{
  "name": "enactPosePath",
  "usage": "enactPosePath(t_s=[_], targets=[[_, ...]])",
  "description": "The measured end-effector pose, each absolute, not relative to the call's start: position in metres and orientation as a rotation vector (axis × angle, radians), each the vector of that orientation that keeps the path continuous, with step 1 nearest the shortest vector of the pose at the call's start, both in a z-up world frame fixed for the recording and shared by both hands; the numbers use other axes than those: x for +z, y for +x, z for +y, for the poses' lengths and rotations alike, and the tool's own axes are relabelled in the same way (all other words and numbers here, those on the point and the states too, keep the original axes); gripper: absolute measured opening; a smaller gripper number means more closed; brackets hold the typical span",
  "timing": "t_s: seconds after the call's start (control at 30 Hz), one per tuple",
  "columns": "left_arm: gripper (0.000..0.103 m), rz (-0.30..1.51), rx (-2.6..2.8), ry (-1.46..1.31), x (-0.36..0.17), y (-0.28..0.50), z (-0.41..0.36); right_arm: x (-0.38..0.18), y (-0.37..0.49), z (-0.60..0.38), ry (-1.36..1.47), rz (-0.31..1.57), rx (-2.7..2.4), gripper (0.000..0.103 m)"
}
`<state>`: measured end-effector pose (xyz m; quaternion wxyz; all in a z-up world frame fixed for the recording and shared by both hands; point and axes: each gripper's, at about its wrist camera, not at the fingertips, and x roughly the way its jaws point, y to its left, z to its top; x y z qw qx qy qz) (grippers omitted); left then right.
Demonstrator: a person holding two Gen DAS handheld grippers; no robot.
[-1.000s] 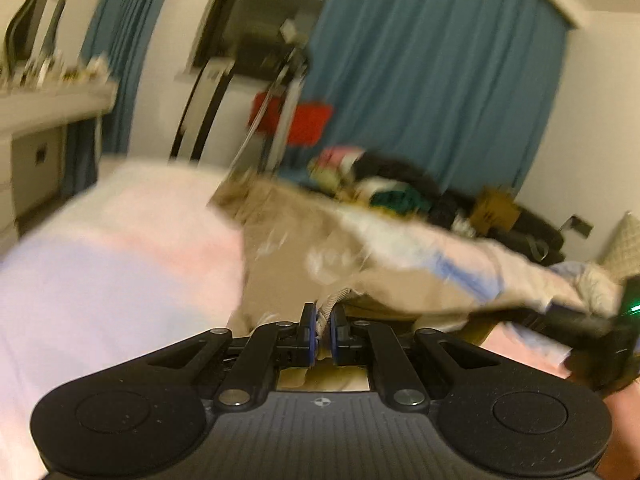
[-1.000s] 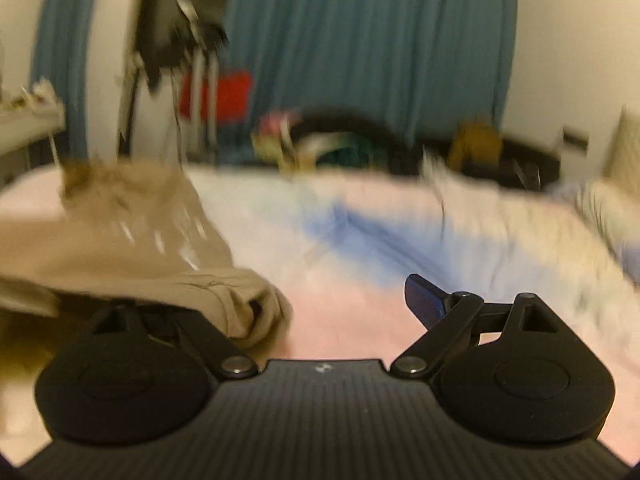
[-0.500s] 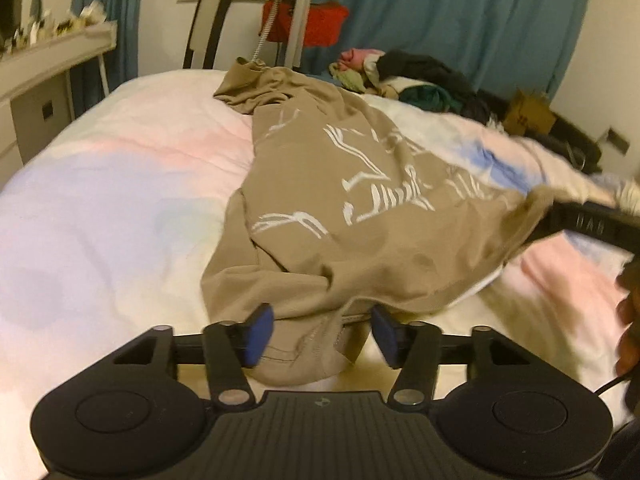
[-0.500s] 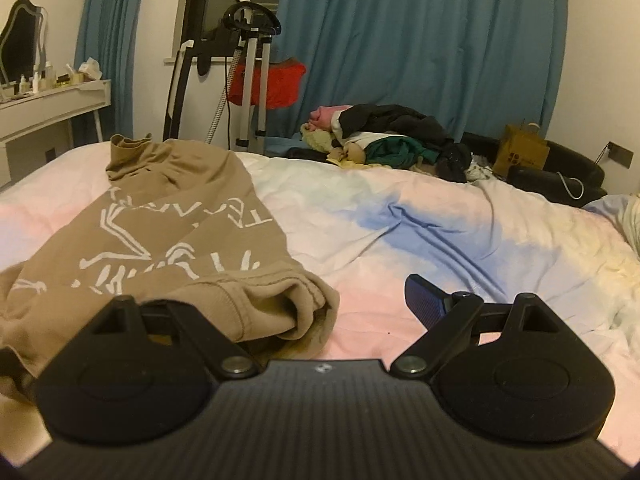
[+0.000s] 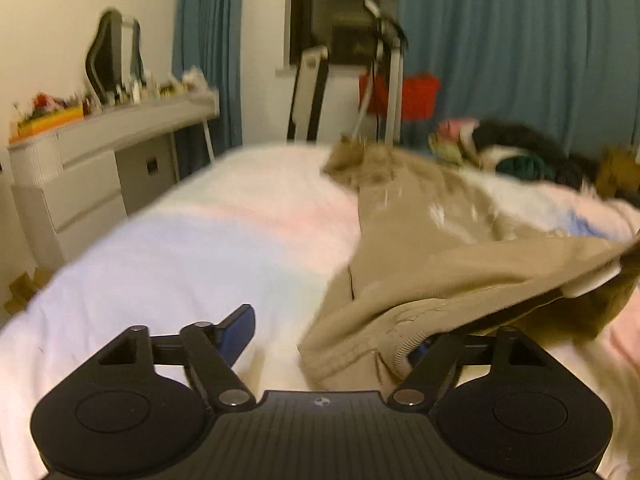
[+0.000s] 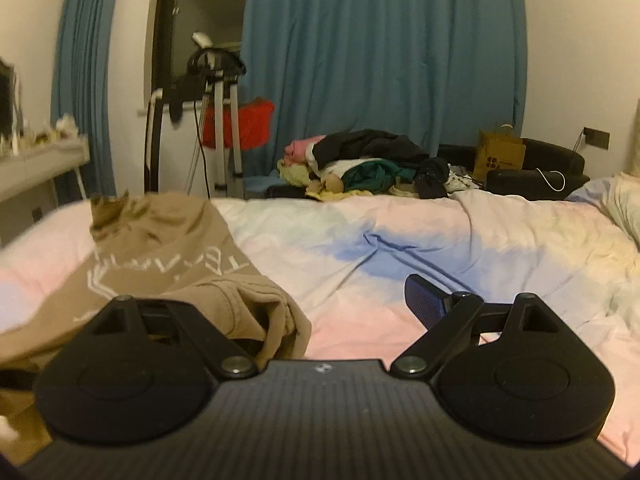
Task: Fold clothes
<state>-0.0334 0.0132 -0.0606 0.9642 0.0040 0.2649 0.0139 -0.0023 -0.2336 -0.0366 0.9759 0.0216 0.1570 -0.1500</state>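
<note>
Sweatshirt (image 5: 460,280) hides one finger of each gripper; left (image 5: 332,340) opening, right (image 6: 340,312) apart.

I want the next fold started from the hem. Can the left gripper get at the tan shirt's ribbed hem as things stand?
Probably yes: the left gripper is opening, and the tan shirt already drapes its ribbed hem over one finger, with nothing in between.
</note>
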Motion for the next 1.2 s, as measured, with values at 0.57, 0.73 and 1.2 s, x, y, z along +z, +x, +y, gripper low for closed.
enactPosePath(t_s=[0.57,0.73,1.2], targets=[[0.089,0.370,0.090,0.033,-0.024,-0.066,0.016,-0.061,0.010,-0.258,0.127,0.571,-0.302,0.089],[0.091,0.183,0.097,0.010,0.018,-0.097,0.019,-0.008,-0.036,-0.267,0.262,0.355,-0.305,0.089],[0.091,-0.272,0.101,-0.221,0.276,-0.194,0.067,0.262,-0.115,-0.230,0.081,-0.072,-0.157,0.089]])
